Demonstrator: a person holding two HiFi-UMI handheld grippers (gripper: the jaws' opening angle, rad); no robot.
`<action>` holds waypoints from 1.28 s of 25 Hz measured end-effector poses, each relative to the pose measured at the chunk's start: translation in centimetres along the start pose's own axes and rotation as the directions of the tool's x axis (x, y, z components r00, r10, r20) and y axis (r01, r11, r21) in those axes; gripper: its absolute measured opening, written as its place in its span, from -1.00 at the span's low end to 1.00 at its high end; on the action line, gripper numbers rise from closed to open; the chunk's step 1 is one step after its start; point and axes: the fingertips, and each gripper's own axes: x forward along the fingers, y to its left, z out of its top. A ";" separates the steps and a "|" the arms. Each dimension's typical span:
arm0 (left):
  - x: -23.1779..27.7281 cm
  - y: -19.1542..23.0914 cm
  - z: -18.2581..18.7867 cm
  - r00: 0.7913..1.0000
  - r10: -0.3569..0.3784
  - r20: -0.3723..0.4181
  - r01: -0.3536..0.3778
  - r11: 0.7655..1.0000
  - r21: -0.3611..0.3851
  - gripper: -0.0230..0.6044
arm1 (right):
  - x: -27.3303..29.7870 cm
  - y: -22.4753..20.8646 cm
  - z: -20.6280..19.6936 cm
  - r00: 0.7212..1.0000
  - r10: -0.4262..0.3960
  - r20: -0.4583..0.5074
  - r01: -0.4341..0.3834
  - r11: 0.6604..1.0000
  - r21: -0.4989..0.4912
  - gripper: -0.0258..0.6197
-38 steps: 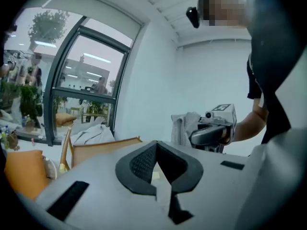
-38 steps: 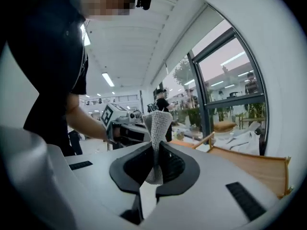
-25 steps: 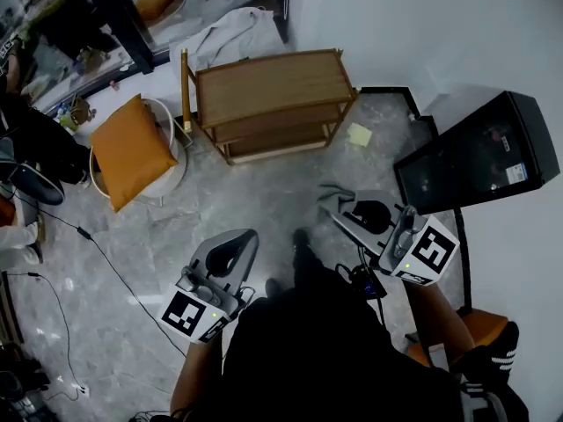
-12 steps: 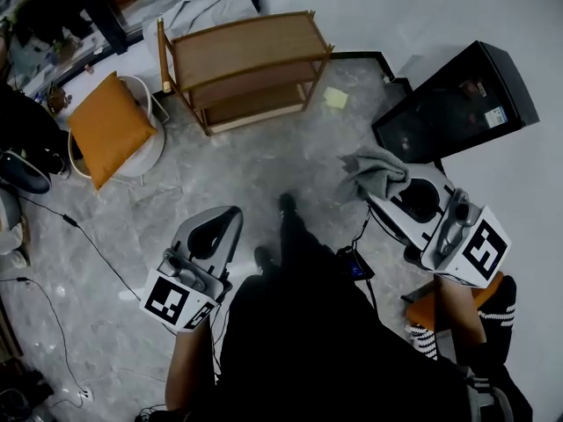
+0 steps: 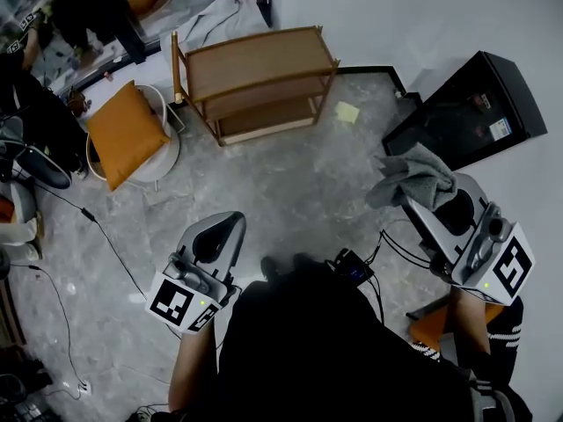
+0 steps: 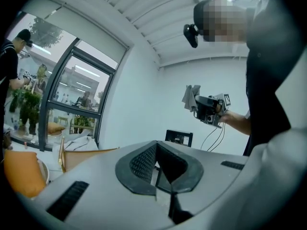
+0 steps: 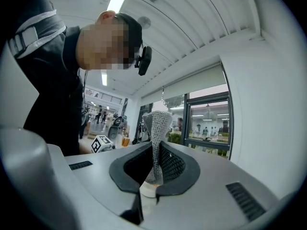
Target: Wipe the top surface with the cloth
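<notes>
Right tool (image 5: 419,206) pinched the cloth (image 5: 412,176), left tool (image 5: 230,224) pressed together, empty; wiping the shelf top (image 5: 255,60) likely needed flat, overlapping strokes.

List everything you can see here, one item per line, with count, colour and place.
shelf unit: one, brown wood, on the floor by the wall, top centre
cushion: one, orange, on the chair at left
chair: one, white, left of the shelf unit
cabinet: one, black, by the wall at right
small square: one, pale yellow, on the floor right of the shelf unit
fabric: one heap, white, beyond the shelf unit
cable: one, black, across the floor at left
cloth: one, grey, clamped in the right tool
left tool: grey, shut, empty, lower left
right tool: grey, shut on the cloth, lower right
</notes>
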 end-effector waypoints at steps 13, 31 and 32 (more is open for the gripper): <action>5.0 -6.8 -3.5 0.993 -0.059 -0.107 0.051 0.996 -0.080 -0.89 | 0.2 3.6 -12.1 0.977 0.214 0.013 -0.209 0.935 0.287 -0.82; 6.7 -9.2 -2.6 0.993 -0.059 -0.099 0.057 0.998 -0.023 -0.89 | 0.2 5.7 -15.6 0.949 0.315 0.025 -0.303 0.884 0.357 -0.82; 6.9 -9.2 -2.3 0.994 -0.060 -0.096 0.059 0.998 -0.018 -0.89 | 0.2 5.4 -15.7 0.949 0.315 0.021 -0.302 0.884 0.357 -0.82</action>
